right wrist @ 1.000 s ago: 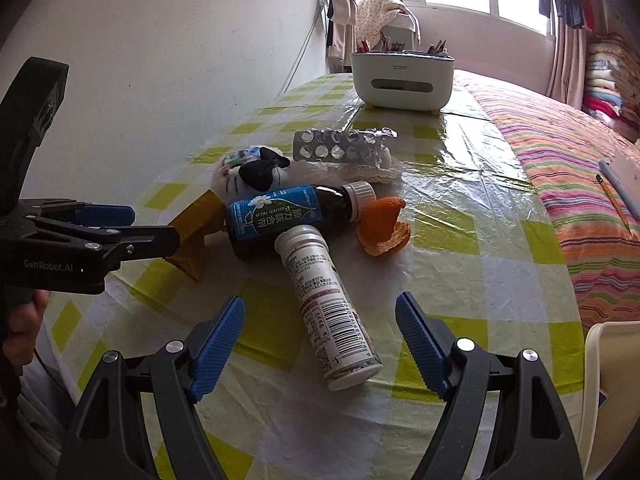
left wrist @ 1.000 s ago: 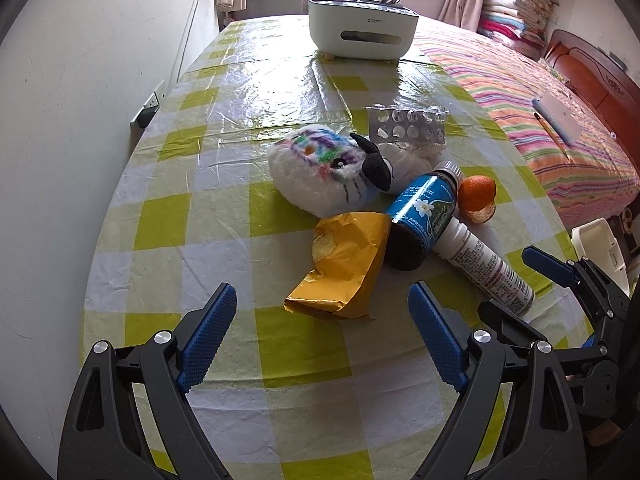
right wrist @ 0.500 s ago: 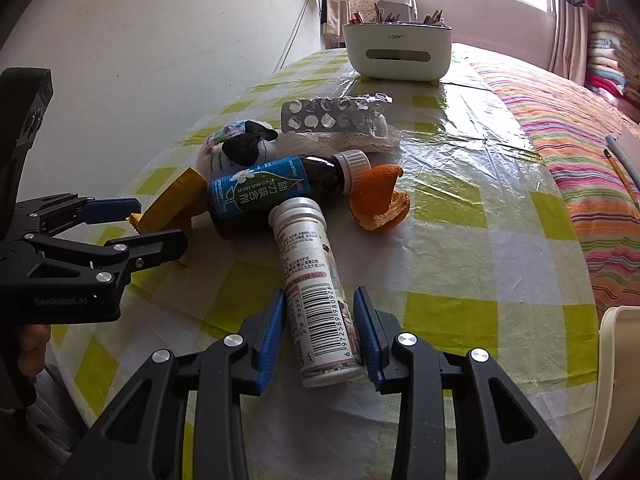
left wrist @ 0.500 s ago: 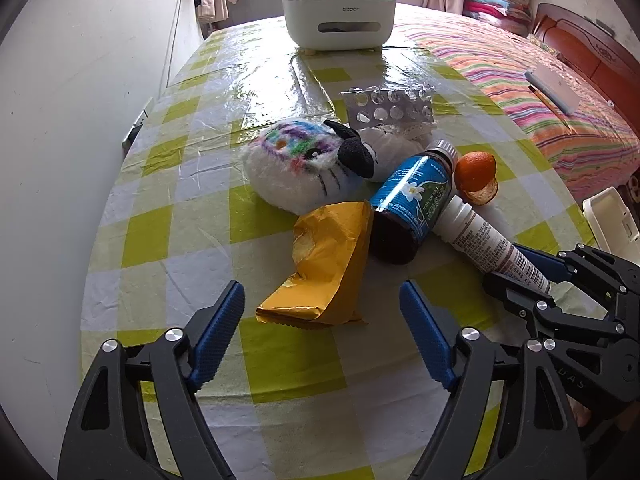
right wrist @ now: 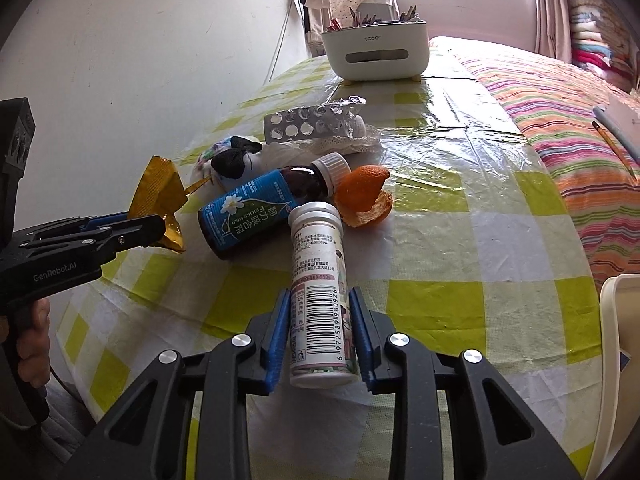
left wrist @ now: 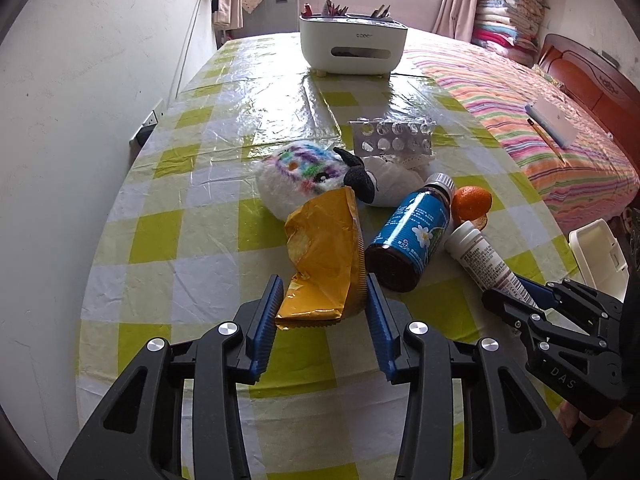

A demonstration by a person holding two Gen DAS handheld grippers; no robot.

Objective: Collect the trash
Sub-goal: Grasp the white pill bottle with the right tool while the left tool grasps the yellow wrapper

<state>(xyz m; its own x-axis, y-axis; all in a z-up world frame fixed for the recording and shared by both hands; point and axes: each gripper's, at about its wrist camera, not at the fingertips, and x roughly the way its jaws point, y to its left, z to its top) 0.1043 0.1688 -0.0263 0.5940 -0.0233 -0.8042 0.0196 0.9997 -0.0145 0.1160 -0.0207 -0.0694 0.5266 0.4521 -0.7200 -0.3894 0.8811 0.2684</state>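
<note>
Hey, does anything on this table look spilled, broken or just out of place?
Nothing spilled. The brown bottle lies on its side with its cap on, beside an orange peel and an emptied pill strip. A fluffy toy sits oddly among the trash.

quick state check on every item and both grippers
left gripper: closing on yellow wrapper
right gripper: closing on white tube, capped
brown bottle: capped, on its side
blister pack: emptied
orange peel: loose on table
</note>
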